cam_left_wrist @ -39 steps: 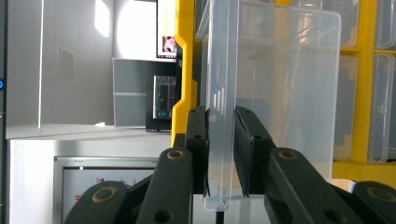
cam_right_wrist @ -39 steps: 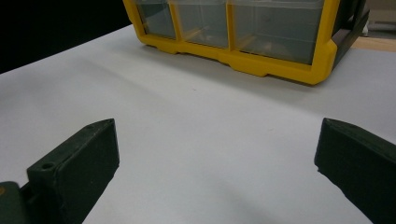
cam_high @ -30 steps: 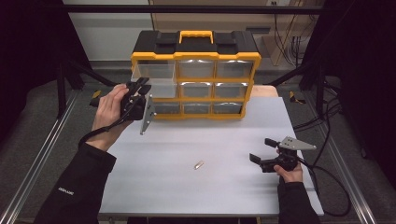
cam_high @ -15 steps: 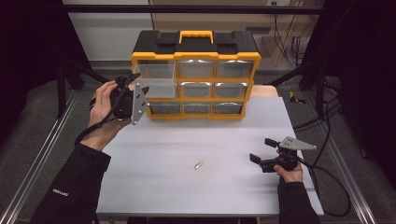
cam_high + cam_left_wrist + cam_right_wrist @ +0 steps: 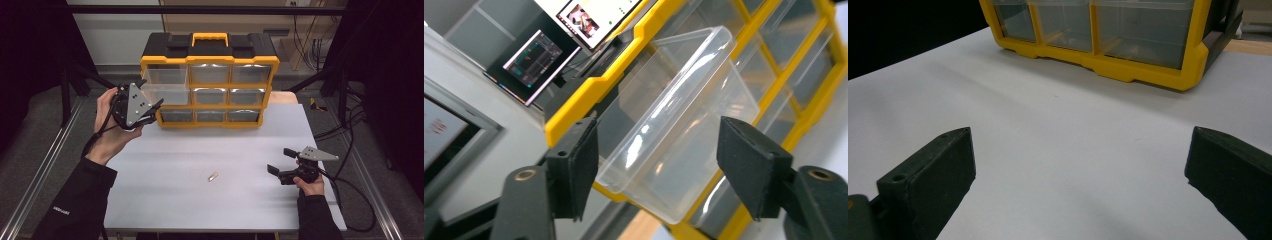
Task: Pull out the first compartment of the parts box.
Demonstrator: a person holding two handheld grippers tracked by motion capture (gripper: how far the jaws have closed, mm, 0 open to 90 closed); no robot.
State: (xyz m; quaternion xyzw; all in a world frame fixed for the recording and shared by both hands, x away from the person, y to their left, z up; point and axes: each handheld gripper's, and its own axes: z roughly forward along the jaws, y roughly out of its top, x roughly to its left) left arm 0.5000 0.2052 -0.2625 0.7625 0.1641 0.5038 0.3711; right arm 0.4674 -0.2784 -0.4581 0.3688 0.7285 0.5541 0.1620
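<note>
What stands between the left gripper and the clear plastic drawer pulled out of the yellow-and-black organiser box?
Nothing visible. The left gripper has just been opening its jaws, and the clear plastic drawer, jutting from the yellow-and-black organiser box, sits directly between them with no other object in the gap.

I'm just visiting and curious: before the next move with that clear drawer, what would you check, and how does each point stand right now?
1. Clear drawer pulled out of the yellow organizer: ok.
2. Left gripper let go: ok; its jaws have just been opening, pads off the drawer between them.
3. Drawer empty: cannot tell for sure, nothing visible inside.
4. Small part lying free on the table: ok.
5. Right gripper open and empty: ok.
</note>
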